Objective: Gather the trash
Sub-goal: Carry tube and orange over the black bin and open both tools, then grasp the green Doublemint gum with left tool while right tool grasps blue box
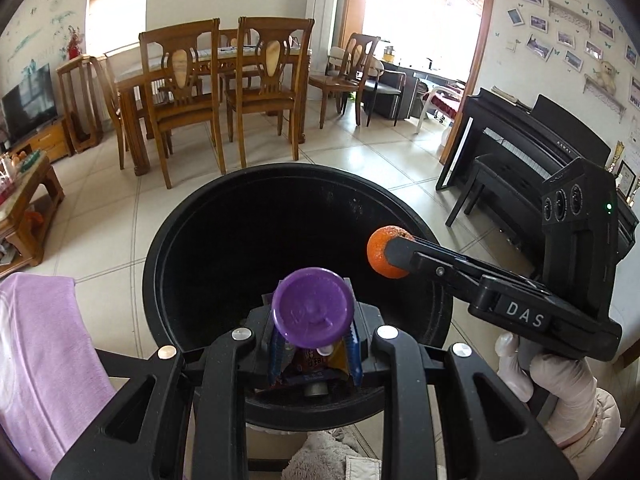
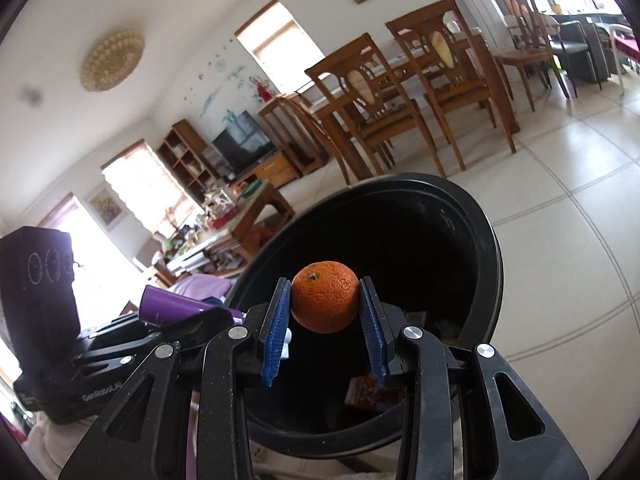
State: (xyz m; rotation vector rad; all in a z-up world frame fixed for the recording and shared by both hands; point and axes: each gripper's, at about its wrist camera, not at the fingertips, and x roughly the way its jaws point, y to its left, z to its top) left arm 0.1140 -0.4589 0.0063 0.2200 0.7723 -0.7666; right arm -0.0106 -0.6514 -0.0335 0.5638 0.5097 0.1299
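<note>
A black round bin (image 1: 160,248) stands on the tiled floor right below both grippers. My left gripper (image 1: 314,338) is shut on a purple cylindrical container (image 1: 314,312), its round end facing the camera over the bin's near rim. My right gripper (image 2: 325,300) is shut on a small orange (image 2: 325,297), blue pads (image 2: 276,328) pressing both its sides above the bin's mouth. In the left wrist view the orange (image 1: 380,254) hangs over the bin's right side in the right gripper (image 1: 390,256). The purple container (image 2: 176,307) shows at the left in the right wrist view. A colourful packet (image 2: 368,394) lies inside the bin (image 2: 490,248).
A wooden dining table with chairs (image 1: 208,80) stands beyond the bin. A black piano and bench (image 1: 520,152) are at the right, a low wooden table (image 1: 24,208) at the left. Purple cloth (image 1: 44,360) lies near left. A gloved hand (image 1: 560,384) holds the right gripper.
</note>
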